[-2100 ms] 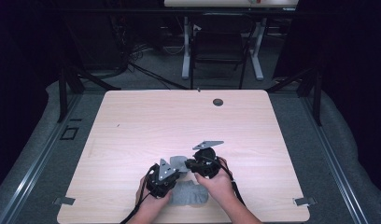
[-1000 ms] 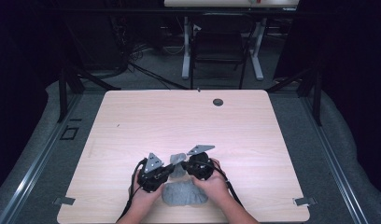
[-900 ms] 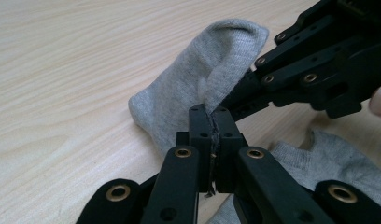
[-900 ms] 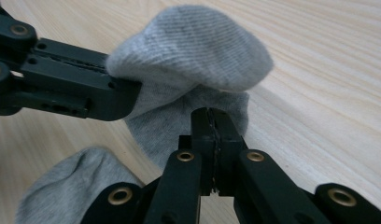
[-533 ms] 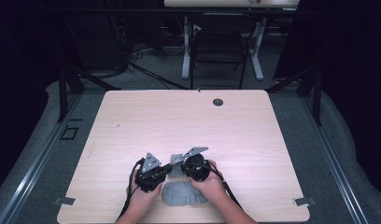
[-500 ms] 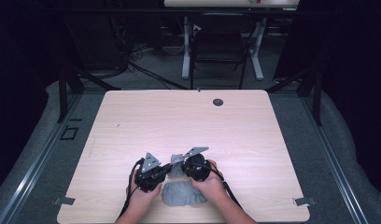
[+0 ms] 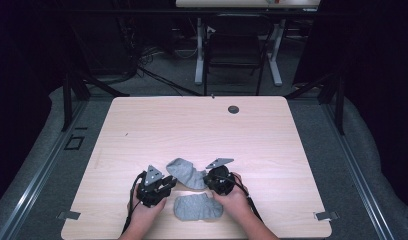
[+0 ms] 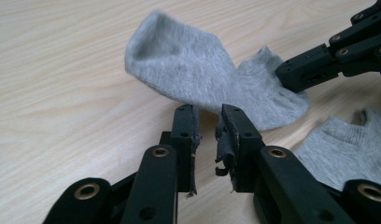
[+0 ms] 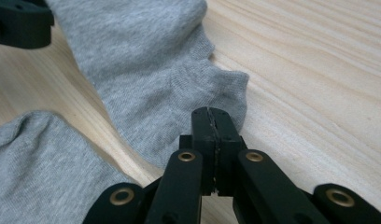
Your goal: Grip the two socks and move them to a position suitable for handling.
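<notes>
2 grey ankle socks point(image 7: 186, 172), point(image 7: 197, 207), table's near edge

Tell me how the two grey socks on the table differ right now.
The farther sock lies stretched between the two grippers, one end lifted off the table; the nearer sock lies flat at the table's near edge. The right gripper is shut on the farther sock's edge, and the left gripper, whose jaws have just been opening, stands at it; nothing grips the nearer sock. Both are short grey ankle socks.

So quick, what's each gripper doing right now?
Left gripper: open, just let go of the far sock.
Right gripper: shut on that sock's edge.
</notes>
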Available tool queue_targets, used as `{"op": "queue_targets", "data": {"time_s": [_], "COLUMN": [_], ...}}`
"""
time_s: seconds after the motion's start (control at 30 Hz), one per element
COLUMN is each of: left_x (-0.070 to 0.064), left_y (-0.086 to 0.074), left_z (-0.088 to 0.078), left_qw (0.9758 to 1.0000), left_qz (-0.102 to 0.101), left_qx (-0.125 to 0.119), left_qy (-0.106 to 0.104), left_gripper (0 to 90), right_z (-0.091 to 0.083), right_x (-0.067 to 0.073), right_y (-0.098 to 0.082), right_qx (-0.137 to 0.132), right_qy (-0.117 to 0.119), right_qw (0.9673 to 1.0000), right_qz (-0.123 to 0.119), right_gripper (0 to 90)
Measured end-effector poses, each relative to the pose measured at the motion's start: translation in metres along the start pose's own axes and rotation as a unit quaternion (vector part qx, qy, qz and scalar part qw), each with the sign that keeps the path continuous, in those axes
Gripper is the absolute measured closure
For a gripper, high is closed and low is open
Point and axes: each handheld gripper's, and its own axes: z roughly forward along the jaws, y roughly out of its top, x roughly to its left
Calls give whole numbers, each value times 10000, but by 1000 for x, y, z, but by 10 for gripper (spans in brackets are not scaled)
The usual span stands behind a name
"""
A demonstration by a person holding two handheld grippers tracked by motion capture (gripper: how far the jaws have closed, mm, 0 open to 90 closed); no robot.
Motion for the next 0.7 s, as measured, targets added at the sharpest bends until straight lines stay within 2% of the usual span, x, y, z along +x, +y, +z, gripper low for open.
{"op": "queue_targets", "data": {"time_s": [0.23, 0.37, 0.5, 0.53, 0.6, 0.67, 0.7], "left_x": [10, 20, 26, 29, 30, 32, 34], "left_y": [5, 10, 15, 18, 20, 22, 23], "left_z": [-8, -4, 8, 15, 20, 26, 34], "left_qw": [9998, 9997, 9996, 9996, 9997, 9997, 9997], "left_qz": [-76, -168, -256, -213, -204, -244, -218], "left_qx": [-126, -118, -58, 12, 1, -3, 136], "left_qy": [120, 165, 137, 160, 152, 55, 50], "left_gripper": [709, 689, 678, 678, 674, 671, 665], "right_z": [-3, -6, -8, -9, -9, -10, -10], "right_x": [-6, -11, -15, -17, -18, -19, -19], "right_y": [-1, -2, -3, -4, -4, -4, -4], "right_qx": [61, 91, 78, 102, 117, 118, 109], "right_qy": [15, -2, 10, -4, 24, -4, 3], "right_qw": [10000, 10000, 10000, 9999, 9999, 9999, 9999], "right_qz": [-9, 4, 56, 13, 3, -10, -9], "right_gripper": [900, 900, 900, 900, 900, 900, 900]}}
